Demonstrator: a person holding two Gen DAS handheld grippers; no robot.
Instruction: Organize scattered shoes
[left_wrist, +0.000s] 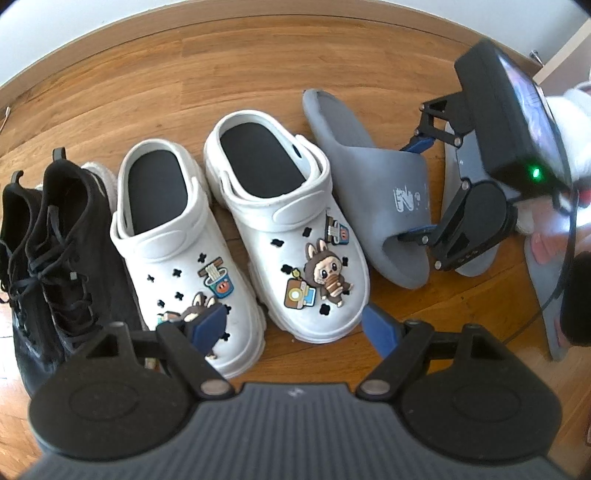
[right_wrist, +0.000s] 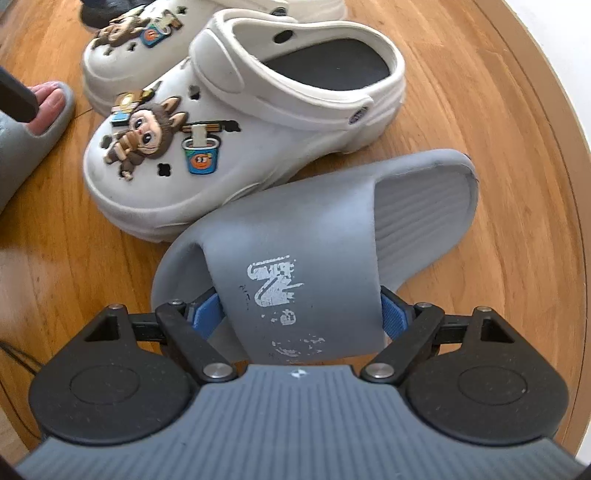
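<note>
The right gripper (right_wrist: 299, 314) straddles the band of the grey slide (right_wrist: 314, 236), one blue pad at each edge. Whether the pads press on the band or merely flank it I cannot tell, since the band hides their faces. The left gripper (left_wrist: 291, 325) hangs open and empty over the toes of the white clogs.

Taking the grey slide as the landmark: the decorated clog (left_wrist: 280, 218) lies just beside it, toe touching or nearly so in the right wrist view. Beyond that stand the second clog (left_wrist: 177, 236), then black sneakers (left_wrist: 51, 251), all heels toward the wall. So a row is largely formed, and this slide looks like its newest member, set slightly askew.

Probably left: the slide's mate, partly visible behind the right gripper (left_wrist: 469, 236). A person's toes in another grey slide (right_wrist: 33, 125) sit beyond the clogs. The sneakers are cut off at the frame edge; something pale and fuzzy behind them is unidentifiable.
</note>
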